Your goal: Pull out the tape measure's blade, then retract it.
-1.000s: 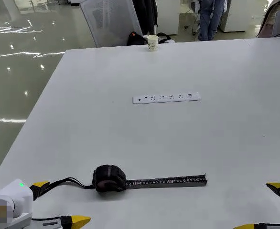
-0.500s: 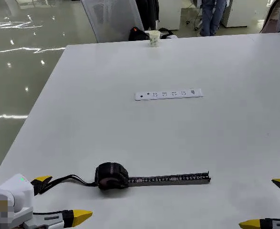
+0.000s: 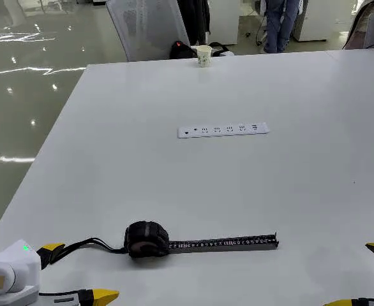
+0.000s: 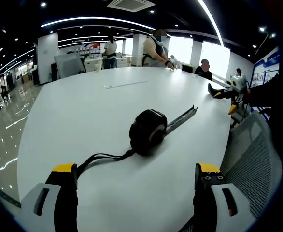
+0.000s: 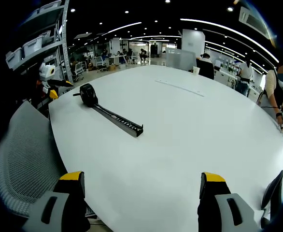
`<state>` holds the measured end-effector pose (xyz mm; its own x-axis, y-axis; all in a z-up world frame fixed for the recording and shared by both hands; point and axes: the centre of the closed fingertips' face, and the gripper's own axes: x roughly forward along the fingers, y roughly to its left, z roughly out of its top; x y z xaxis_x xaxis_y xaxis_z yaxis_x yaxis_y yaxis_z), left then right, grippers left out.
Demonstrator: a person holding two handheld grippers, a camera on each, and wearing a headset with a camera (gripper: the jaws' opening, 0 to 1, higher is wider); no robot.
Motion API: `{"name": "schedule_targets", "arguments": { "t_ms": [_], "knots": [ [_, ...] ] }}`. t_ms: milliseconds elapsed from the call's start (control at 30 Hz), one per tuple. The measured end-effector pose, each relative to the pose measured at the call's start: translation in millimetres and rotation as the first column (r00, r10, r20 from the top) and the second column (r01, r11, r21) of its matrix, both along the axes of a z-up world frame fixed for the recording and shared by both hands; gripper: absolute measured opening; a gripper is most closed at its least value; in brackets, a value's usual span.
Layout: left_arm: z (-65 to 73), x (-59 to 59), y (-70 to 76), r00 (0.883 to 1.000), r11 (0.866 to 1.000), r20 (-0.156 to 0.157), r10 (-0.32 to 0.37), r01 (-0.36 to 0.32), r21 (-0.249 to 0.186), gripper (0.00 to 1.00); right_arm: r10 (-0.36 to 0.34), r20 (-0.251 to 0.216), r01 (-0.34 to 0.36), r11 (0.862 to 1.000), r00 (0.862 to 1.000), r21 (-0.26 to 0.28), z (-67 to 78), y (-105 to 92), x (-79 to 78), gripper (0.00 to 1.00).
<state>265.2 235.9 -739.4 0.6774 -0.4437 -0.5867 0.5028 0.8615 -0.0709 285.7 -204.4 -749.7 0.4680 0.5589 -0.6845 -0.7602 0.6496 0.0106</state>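
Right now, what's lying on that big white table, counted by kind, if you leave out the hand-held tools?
Tape measure, black, blade pulled out: 1
Power strip, white: 1
Paper cup, at the far edge: 1
Total: 3

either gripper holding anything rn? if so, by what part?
Nothing is held. Left gripper and right gripper are both open; the tape measure lies on the table, blade out.
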Motion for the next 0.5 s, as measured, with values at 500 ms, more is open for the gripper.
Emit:
{"name": "schedule_targets", "arguments": {
  "t_ms": [500],
  "knots": [
    [15.7, 18.8, -25.2, 0.999, 0.998, 0.015, 0.03, -0.029, -0.057, 0.99, 0.108, -0.004, -0.108, 0.99, 0.994, -0.096, 5.2, 7.1, 18.2, 0.99]
  ]
}}
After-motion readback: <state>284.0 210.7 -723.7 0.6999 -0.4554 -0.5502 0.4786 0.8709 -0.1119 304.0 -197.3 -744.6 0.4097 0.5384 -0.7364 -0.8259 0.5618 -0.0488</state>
